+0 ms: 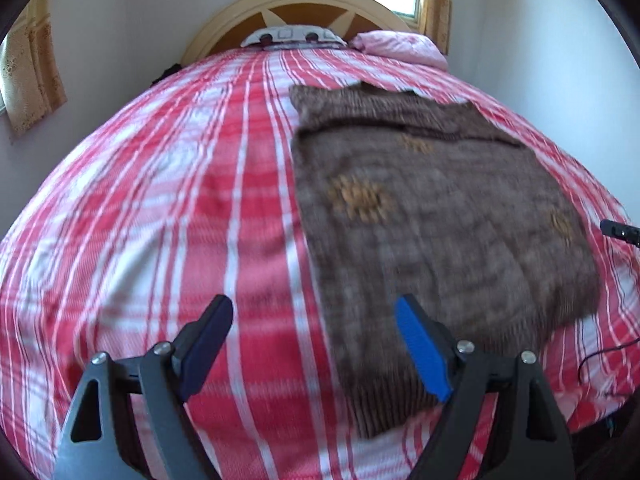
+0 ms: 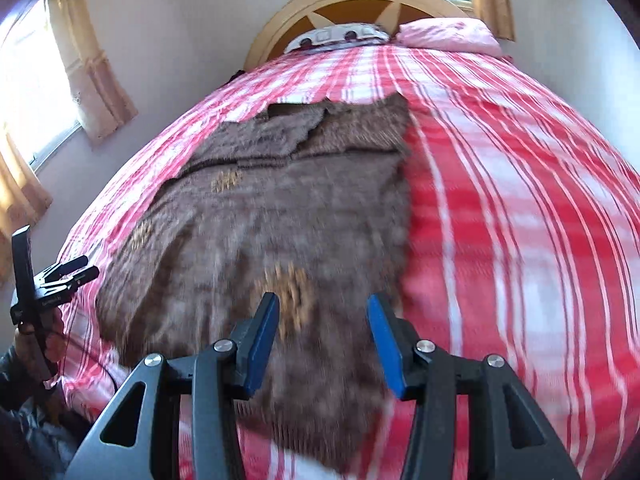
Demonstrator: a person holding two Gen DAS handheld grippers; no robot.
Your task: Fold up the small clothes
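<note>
The left gripper (image 1: 314,316) hangs over the bed (image 1: 160,200), jaws spread wide with nothing between them, its right finger just over the sweater's near edge. The brown sweater (image 1: 440,216) lies flat on the red-and-white plaid cover, its top part folded down, near the middle of the bed. The right gripper (image 2: 323,312) hovers above the sweater's lower part, jaws parted halfway and empty. A pink pillow (image 2: 448,36) sits by the headboard (image 2: 352,4).
</note>
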